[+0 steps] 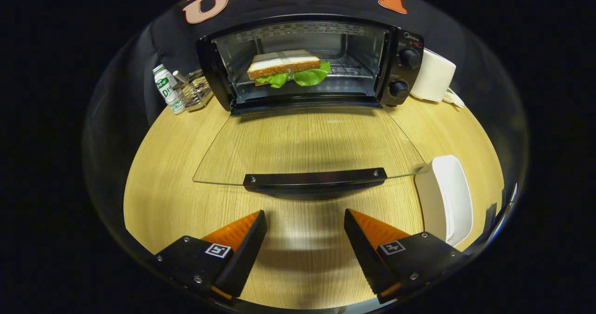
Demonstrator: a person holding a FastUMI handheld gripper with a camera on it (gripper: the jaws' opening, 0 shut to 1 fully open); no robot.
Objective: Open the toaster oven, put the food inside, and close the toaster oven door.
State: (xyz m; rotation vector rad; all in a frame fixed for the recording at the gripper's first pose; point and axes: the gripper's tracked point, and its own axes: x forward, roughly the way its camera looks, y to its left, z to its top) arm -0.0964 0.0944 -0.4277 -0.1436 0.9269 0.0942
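Note:
A black toaster oven (405,67) stands at the back of the wooden table, its glass door (307,146) folded down flat toward me. The door's black handle (315,180) lies just ahead of my fingertips. Inside, on the wire rack, sits a sandwich (285,67) of toast with green lettuce hanging out below. My gripper (305,221) is open, a little short of the handle, with only bare table between the fingers.
A white plate (454,197) lies on the table just right of the door and the right finger. Left of the oven stand a small white bottle (166,88) and a wire rack (195,90). A white appliance (434,76) sits right of the oven.

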